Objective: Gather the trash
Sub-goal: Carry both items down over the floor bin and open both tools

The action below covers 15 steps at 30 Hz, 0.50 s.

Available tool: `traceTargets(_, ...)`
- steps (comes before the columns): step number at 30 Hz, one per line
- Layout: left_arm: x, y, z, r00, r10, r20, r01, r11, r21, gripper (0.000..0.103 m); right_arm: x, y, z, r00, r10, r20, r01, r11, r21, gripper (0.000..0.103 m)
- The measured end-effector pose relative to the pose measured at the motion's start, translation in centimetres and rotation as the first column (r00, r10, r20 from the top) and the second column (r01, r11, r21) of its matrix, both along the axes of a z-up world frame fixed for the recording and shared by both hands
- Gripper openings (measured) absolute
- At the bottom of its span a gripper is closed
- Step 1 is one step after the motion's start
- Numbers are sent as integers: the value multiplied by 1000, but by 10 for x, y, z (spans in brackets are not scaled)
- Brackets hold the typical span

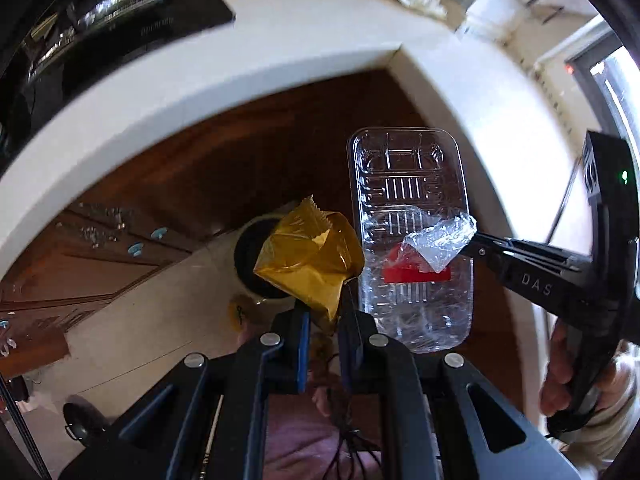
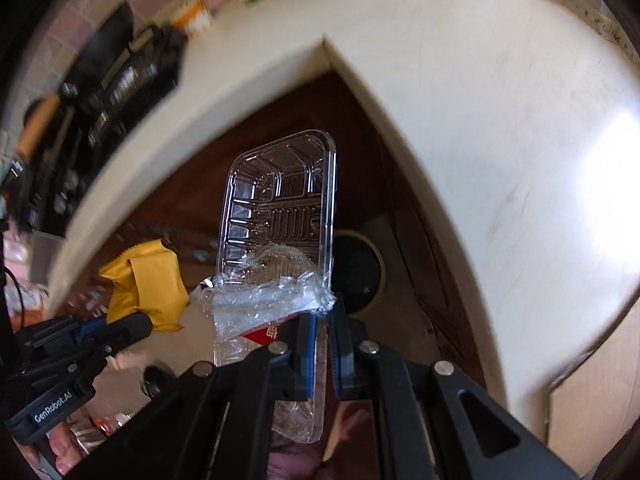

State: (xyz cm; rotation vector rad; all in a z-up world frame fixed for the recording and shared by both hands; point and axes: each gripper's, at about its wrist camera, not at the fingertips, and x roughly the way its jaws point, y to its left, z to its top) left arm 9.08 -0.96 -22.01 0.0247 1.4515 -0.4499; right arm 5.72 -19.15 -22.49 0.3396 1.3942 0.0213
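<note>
Above a kitchen floor bordered by a pale L-shaped countertop (image 1: 280,52), the left gripper (image 1: 324,320) clamped a gold foil wrapper (image 1: 308,256) — the right gripper (image 2: 324,320) pinched a clear plastic tray (image 2: 276,208) — both over a round bin (image 2: 360,272) below.

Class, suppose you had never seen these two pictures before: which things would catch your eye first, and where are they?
First, the crinkled gold wrapper pinched in the left tool, hanging over a round dark bin opening on the pale floor. Beside it, the clear plastic tray with its red label and loose film is clamped by its edge in the right tool. Behind both curves the pale countertop above dark wooden cabinets.
</note>
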Motion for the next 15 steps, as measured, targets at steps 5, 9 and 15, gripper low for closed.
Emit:
traceTargets(5,-22,0,-65,996,-80,36,77,995,63,10,-4,20,-73,989,44,-142,-49,998,-34,6)
traceTargets(9,-22,-4,-121,993,-121,-5,121,992,32,10,3,34,-142,966,67,-250,-75,997,-22,6)
traceTargets(15,-4,-6,-225,984,-161,-73,162,987,12,10,24,48,-255,930,71,-360,-88,996,-33,6)
